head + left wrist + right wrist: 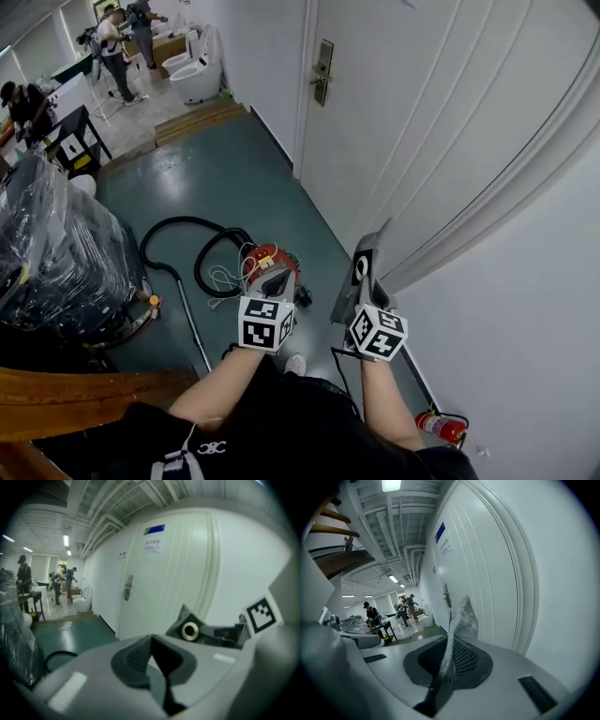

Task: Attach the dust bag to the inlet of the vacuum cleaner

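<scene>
The right gripper (446, 667) has its jaws clenched on an edge of the dust bag (461, 618), a flat grey fabric pouch held upright in the air close to the white door (164, 583). The bag's dark collar carries a pale round ring (190, 631). The left gripper (157, 667) has its jaws pressed together on nothing. Beyond them, the red vacuum cleaner (272, 267) sits on the green floor (234, 178). The door bears a blue plate (154, 529) and a notice (152, 546) with red print too small to read.

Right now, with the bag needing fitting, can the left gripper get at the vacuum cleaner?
Likely yes: the left gripper, shut and empty, hangs above the vacuum cleaner with nothing seen between them.
</scene>
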Tool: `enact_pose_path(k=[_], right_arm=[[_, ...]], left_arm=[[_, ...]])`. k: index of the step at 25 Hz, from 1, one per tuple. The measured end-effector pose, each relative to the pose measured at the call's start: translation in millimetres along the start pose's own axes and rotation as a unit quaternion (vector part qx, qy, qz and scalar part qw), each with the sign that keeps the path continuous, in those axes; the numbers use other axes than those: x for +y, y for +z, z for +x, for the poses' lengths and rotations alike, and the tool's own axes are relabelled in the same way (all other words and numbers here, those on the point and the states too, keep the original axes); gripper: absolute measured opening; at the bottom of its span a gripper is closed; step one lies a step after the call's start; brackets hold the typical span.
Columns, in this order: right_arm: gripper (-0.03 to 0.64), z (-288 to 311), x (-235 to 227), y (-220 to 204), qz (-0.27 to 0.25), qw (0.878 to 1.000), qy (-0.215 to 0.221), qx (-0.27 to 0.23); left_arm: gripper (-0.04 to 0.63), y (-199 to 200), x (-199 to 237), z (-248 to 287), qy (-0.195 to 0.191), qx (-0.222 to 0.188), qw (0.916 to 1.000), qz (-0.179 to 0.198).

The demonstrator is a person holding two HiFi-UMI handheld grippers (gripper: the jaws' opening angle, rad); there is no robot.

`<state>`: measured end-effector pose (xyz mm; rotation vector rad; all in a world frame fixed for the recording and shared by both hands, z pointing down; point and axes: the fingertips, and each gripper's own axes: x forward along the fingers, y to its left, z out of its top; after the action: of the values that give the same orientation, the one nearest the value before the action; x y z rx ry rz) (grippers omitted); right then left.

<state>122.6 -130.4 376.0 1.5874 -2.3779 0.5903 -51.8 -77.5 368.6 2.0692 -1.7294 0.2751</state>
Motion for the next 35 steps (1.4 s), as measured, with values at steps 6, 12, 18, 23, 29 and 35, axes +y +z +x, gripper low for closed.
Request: enact_pose_path(k=[6,12,18,23,29,35], right_arm=[[0.018,2,7,-18,0.018,1.000,-0.019,0.012],[0.018,3,10,-41,0.041,0.997,-0.056,0.028],[0.018,4,3,-66,0.069,0.992,-0.094,0.041],[0.018,24,-13,-108,0.098,0.986,-0.115,0.069],[0.018,69,-35,-189,0.136,0.978,-0.122,0.100],[0.018,125,-48,-285,0.147,0.971,-0.124,0.142]], left_arm=[[-0.003,-8,3,16,-0.031,0.026,0.9991,0.012],[-0.003,-16,10,34,-0.072,0.061,0.9947,0.038],[-0.003,-32,22,60,-0.095,0.093,0.9896,0.054],[-0.002,-69,31,93,-0.102,0.130,0.9842,0.062],[-0.002,-148,53,146,-0.099,0.172,0.9768,0.081],[-0.002,-234,87,206,-0.096,0.216,0.9674,0.091]])
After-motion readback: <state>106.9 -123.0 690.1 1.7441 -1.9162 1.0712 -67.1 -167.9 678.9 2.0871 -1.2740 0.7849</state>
